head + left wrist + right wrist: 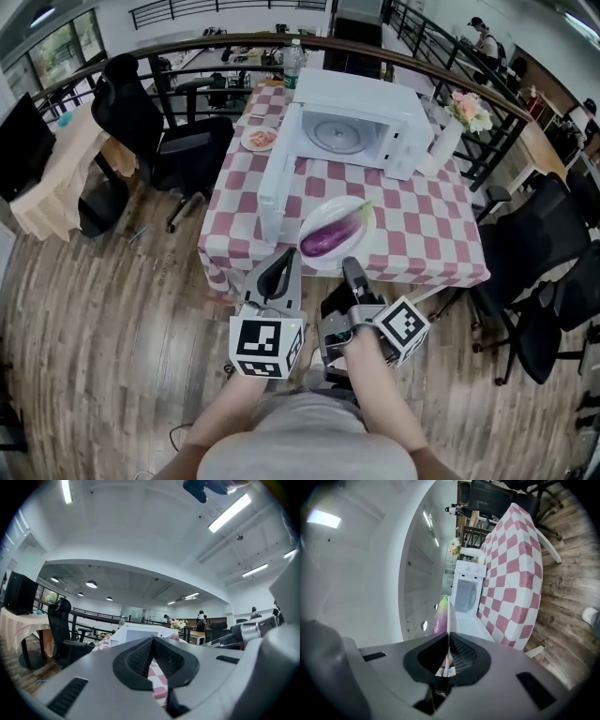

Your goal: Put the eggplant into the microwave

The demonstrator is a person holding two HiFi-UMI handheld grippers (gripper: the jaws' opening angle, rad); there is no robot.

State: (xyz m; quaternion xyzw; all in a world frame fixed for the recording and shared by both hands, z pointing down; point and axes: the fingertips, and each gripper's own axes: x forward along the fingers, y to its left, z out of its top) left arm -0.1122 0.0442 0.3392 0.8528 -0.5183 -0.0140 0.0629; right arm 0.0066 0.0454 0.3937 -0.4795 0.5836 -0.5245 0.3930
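A purple eggplant (328, 236) lies on a white plate (357, 207) over the near edge of the checkered table (422, 234). My right gripper (351, 269) is shut on the plate's near rim. In the right gripper view the thin plate edge (449, 613) runs between the closed jaws, with the eggplant (439, 617) beyond. The white microwave (352, 108) stands at the table's far side, its door (272, 192) swung open to the left. My left gripper (278, 268) hovers left of the plate, jaws shut and empty, facing the microwave (136, 631).
A small plate of food (260, 139), a bottle (292, 58), a flower bunch (469, 111) and a white container (442, 141) stand around the microwave. Black office chairs sit left (159, 131) and right (553, 281) of the table. A curved railing (234, 39) runs behind.
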